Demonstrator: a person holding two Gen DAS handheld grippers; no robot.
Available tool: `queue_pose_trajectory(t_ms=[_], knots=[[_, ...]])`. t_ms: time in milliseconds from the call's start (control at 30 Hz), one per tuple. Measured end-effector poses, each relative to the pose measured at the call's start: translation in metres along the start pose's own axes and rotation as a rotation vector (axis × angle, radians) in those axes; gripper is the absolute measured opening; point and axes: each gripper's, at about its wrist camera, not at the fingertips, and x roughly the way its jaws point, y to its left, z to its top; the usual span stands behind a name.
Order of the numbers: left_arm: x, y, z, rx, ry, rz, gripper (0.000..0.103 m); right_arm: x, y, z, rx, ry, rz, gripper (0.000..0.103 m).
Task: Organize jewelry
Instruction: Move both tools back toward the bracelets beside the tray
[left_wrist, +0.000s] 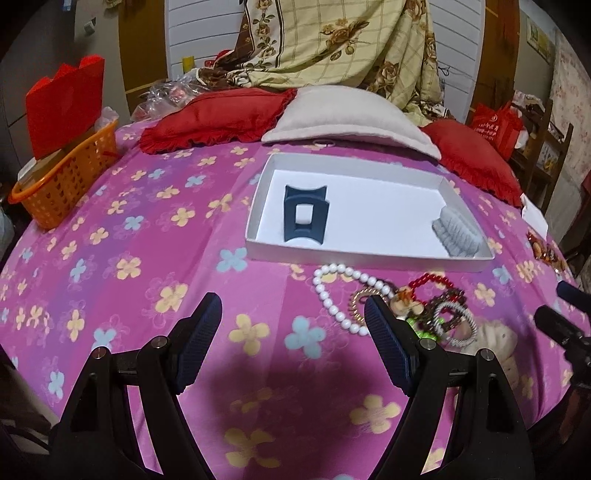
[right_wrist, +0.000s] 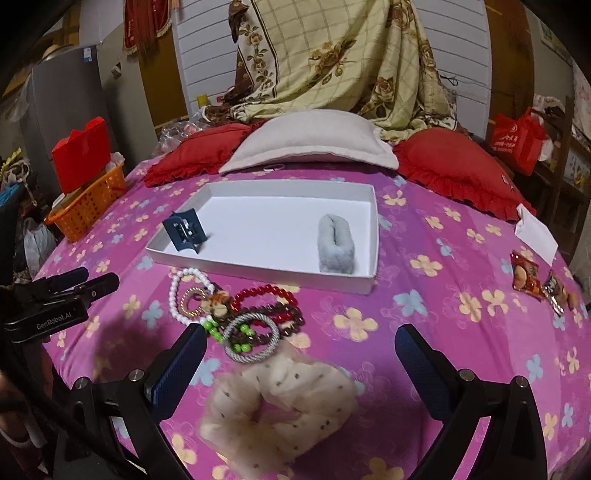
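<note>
Left wrist view, sweeping left to right: orange basket (left_wrist: 62, 192) with a red box (left_wrist: 66, 107) standing in it at the far left edge of my pink flowered bedspread (left_wrist: 129, 295). Next, red pillow (left_wrist: 214, 118), then grey pillow (left_wrist: 347, 114) lying behind the white tray (left_wrist: 258, 206). Inside the tray, a dark blue hair claw (left_wrist: 306, 216) lies at the left end and a grey scrunchie (left_wrist: 456, 234) at the right end. Just in front of the tray's near wall sits the jewelry pile: white bead bracelet (left_wrist: 332, 295), gold chain ring (left_wrist: 360, 302), red bead bracelet (left_wrist: 432, 282), all tangled and touching. My left gripper (left_wrist: 293, 325) hovers above bare bedspread, jaws spread wide, nothing between them; its right finger overlaps the left side of the pile in view, contact unclear.

Right wrist view, same order: the left gripper pokes in at the left edge. The pile continues with green beads (right_wrist: 214, 330), a grey cord ring (right_wrist: 251, 338) and brown beads (right_wrist: 291, 317), lying between the tray and a cream dotted scrunchie (right_wrist: 280, 402). My right gripper (right_wrist: 299, 349) is released, jaws wide, the cream scrunchie lying between and below the fingers, pads not pressing it. Far right: snack packets (right_wrist: 532, 277) and a white card (right_wrist: 535, 232) on the bedspread, well apart from the pile.
</note>
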Motion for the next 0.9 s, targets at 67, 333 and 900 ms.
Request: queue_pose_trajectory(t_ms=[67,333,900], knots=[[0.008,0.004,-0.004,-0.004,0.026,0.008,0.08,0.002,-0.005,-0.003,0.022,0.014,0.006,0.101],[0.028,0.021,-0.017,-0.043,0.058,0.021,0.08,0.006,-0.01,-0.004,0.04,0.027,0.009,0.101],[0.076,0.057,-0.006,-0.106,0.117,0.051,0.08,0.015,-0.017,-0.004,0.063,0.053,-0.004,0.101]])
